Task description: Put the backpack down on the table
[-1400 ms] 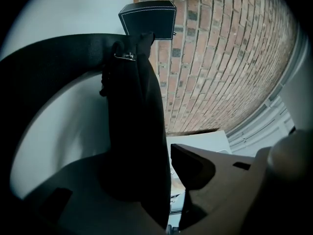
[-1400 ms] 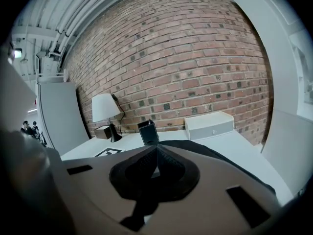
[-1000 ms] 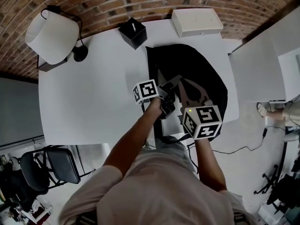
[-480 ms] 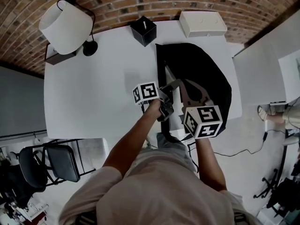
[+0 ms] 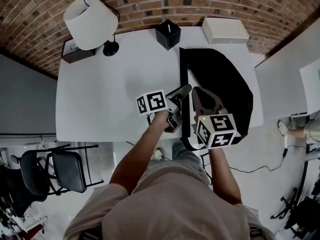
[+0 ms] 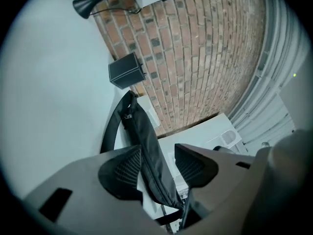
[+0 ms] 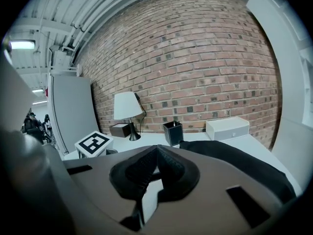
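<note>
The black backpack (image 5: 220, 84) lies flat on the right part of the white table (image 5: 100, 99), its near end reaching the front edge, with a strap loop (image 5: 187, 143) hanging over it. My left gripper (image 5: 183, 90) hovers at the backpack's left edge. In the left gripper view it (image 6: 159, 161) is open, and a black strap (image 6: 146, 146) runs between its jaws, against the left pad. My right gripper (image 5: 199, 91) is above the backpack's near left part. In the right gripper view its (image 7: 156, 151) pads meet at the tips, with the backpack (image 7: 234, 158) beyond.
A white-shaded lamp (image 5: 92, 16), a small dark box (image 5: 75, 51), a black cube holder (image 5: 168, 34) and a white box (image 5: 225, 30) stand along the table's far edge by the brick wall. A black chair (image 5: 55, 171) stands at front left. Another white surface (image 5: 285, 79) is to the right.
The head view has shifted, so the table sits further right and higher in the picture. The backpack stays flat on the table, and both grippers keep their places at its near left edge.
</note>
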`<state>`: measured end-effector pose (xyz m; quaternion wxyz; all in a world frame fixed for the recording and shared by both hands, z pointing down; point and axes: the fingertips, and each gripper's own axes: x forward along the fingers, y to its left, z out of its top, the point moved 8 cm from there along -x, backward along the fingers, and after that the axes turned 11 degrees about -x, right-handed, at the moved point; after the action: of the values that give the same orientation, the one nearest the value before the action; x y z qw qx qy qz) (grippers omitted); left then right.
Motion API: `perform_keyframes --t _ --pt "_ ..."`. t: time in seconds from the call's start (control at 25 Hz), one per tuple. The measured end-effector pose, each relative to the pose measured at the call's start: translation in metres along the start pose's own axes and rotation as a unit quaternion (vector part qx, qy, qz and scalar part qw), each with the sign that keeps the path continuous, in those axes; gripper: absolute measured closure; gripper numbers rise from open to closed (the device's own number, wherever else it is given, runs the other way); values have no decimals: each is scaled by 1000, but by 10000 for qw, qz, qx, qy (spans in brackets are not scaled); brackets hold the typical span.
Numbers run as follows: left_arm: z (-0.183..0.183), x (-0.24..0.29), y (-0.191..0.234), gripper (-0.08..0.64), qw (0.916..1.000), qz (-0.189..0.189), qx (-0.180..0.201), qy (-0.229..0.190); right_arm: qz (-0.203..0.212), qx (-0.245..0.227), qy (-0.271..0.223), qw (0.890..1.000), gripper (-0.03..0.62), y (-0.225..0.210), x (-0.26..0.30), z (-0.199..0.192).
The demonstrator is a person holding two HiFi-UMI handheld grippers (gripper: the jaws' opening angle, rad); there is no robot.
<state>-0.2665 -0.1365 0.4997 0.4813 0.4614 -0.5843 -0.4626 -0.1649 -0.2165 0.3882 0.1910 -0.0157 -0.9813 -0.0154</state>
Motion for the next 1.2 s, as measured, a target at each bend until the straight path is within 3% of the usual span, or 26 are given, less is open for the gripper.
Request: perform_keyframes --t 0.24,0.44,0.68,0.88,1.08,1.2 --pt "7 -45 -36 373 9971 19 702 -308 96 -130 -165 9997 591 30 -4 13" --pt "4 -80 -60 454 9869 424 1497 -420 190 -233 -279 9992 591 55 -8 23" --pt "-6 -116 -83 469 9610 911 2569 -457 263 -337 -386 9983 591 85 -16 30" --pt "-20 -137 -101 504 9293 1248 3432 -555 282 -331 -434 9981 591 103 -28 31" --pt "-30 -149 -113 540 9080 1363 3901 -687 226 -394 -484 9978 591 112 -39 31" --pt "-35 -153 -116 548 9009 1407 4036 -752 200 -431 -499 9976 591 114 -46 30"
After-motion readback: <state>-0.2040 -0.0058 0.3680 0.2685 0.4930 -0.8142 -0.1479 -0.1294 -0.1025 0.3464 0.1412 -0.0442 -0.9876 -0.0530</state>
